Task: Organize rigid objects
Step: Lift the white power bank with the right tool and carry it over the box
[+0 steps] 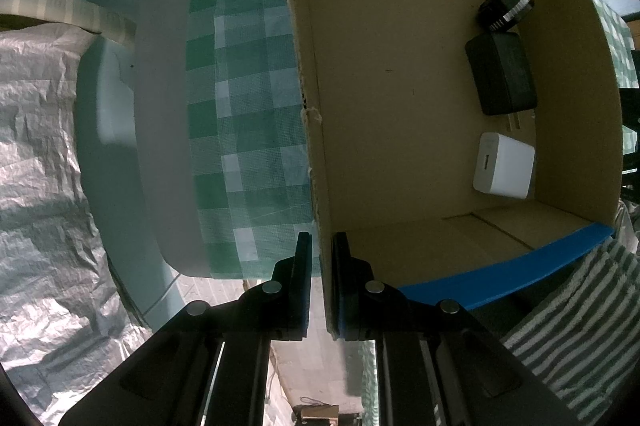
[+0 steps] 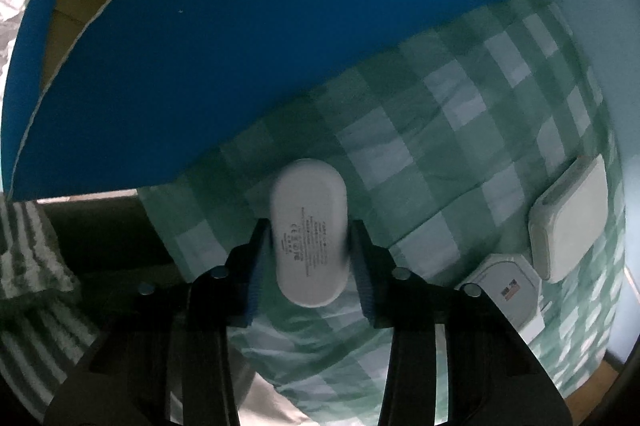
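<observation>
Both tongs are busy from where I sit. On my left wrist feed the left gripper (image 1: 322, 246) has its jaws drawn narrow, pinching the torn edge of the cardboard box (image 1: 400, 74) wall between them. On my right wrist feed the right gripper (image 2: 308, 238) clamps a white oval power bank (image 2: 307, 230), printed face up, its far end sticking out past the fingertips above the cloth.

Inside the box I see three things lined along the wall away from my left gripper: a white USB charger cube (image 1: 503, 166), a black power adapter (image 1: 500, 74) beyond it, and a smaller black item with a white striped label (image 1: 506, 6) at the far end. They sit near one another but apart. Blue flap (image 1: 512, 266) edges the box on its near side; on the right feed that same blue outer face (image 2: 280, 26) fills the upper half.

Under everything lies a green and white checked tablecloth (image 1: 248, 106) over a pale tabletop. Two more white devices rest on the cloth off to the right of my right gripper: a flat square one (image 2: 568, 222) and a charger with a small coloured label (image 2: 506, 290), touching or nearly so. A grey striped towel (image 1: 568, 326) lies below the box, and crinkled silvery sheeting (image 1: 40, 186) covers the area beyond the table's left edge
</observation>
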### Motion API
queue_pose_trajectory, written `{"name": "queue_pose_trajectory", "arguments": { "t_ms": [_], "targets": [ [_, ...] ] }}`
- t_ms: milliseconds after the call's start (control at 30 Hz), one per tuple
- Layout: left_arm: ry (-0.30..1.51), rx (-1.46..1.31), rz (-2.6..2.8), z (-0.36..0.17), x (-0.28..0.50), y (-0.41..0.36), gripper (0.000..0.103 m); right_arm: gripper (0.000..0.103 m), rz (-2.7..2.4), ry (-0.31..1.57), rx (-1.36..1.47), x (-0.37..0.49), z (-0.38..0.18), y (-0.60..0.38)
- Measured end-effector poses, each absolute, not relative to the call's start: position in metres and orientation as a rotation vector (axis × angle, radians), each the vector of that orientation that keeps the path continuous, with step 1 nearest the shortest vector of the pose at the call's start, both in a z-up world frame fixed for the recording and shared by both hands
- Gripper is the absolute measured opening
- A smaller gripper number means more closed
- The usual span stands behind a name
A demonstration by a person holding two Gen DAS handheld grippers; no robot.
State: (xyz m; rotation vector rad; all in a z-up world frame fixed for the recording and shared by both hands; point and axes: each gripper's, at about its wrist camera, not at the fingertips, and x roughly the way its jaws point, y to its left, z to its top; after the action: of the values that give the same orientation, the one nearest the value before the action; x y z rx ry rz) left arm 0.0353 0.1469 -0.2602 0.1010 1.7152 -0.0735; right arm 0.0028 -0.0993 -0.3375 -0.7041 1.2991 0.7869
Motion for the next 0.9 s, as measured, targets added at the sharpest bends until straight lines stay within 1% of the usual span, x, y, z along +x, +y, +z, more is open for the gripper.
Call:
{"name": "queue_pose_trajectory", "arguments": {
  "t_ms": [200, 400, 900],
  "targets": [
    [1.712, 0.1, -0.078, -0.261, 0.034, 0.147, 0.011, 0.037, 0.724, 1.342, -0.557, 0.016, -0.332, -0.11],
    [1.712, 0.109, -0.086, -0.262, 0.033, 0.146, 0.011, 0.037, 0.677, 1.346, -0.41, 0.03, -0.312, -0.123],
    [1.713, 0.114, -0.09, -0.261, 0.034, 0.144, 0.011, 0.037, 0.675, 1.281, -0.317, 0.035, -0.234, -0.148]
  ]
}}
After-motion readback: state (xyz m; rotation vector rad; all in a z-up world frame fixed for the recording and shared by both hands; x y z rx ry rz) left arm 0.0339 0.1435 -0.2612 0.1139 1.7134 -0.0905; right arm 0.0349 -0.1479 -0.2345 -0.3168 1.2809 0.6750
